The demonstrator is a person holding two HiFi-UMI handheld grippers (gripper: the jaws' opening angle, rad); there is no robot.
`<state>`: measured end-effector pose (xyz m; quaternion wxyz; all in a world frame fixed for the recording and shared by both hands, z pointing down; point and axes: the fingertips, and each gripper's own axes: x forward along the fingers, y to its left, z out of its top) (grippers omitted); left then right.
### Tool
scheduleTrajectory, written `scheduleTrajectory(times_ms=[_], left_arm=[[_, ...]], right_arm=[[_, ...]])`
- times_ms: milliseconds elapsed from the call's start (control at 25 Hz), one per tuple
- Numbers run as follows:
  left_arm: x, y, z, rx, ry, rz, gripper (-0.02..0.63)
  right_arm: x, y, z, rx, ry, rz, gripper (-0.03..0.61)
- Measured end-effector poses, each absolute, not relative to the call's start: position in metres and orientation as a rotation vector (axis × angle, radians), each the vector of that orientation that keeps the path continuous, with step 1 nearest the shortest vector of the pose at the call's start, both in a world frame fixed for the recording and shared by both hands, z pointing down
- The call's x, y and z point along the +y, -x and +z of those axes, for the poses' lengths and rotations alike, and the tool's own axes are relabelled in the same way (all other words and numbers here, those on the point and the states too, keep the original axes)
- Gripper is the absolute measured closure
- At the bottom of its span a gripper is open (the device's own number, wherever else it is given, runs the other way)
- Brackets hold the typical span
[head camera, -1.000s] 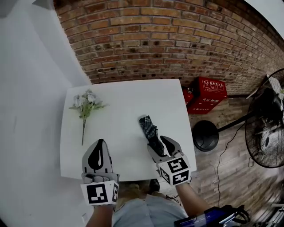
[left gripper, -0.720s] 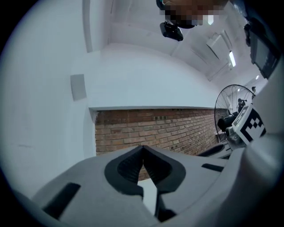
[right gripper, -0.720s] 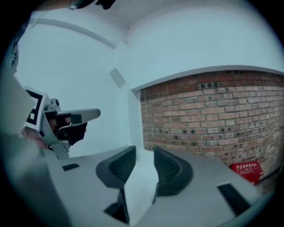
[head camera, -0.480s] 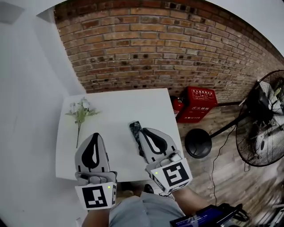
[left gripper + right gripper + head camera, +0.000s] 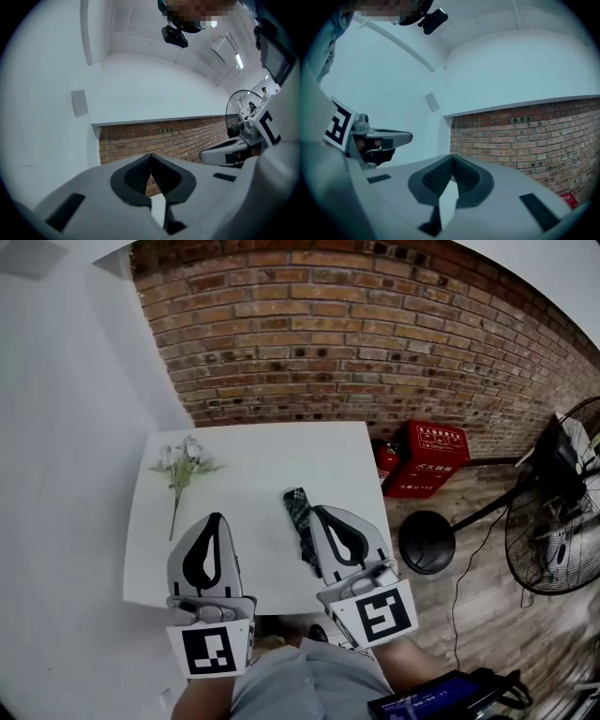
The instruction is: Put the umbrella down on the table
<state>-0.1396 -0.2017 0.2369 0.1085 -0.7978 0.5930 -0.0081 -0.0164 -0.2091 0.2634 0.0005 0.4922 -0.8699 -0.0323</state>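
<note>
Umbrella (image 5: 298,517) lies on worktop (image 5: 262,456) near your right gripper (image 5: 321,512), fingers just clenched, empty. Your left gripper (image 5: 214,519): fingers clenched, empty.

obstacles: flowers (image 5: 183,463) left, umbrella (image 5: 298,514) right | free: table (image 5: 262,460) middle, far edge

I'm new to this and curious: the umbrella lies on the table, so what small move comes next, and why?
Probably just draw both grippers back. The umbrella lies flat on the table; the right gripper has just closed its jaws on nothing, and the left gripper is shut and empty too.
</note>
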Motion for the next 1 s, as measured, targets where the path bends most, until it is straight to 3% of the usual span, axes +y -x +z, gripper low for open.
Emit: scheduleTrajectory(times_ms=[1000], left_arm=[[-0.192, 0.150, 0.248, 1.783, 2.333, -0.087, 0.606]], right_arm=[[-0.204, 0.029, 0.271, -2.750, -1.498, -0.074, 0.575]])
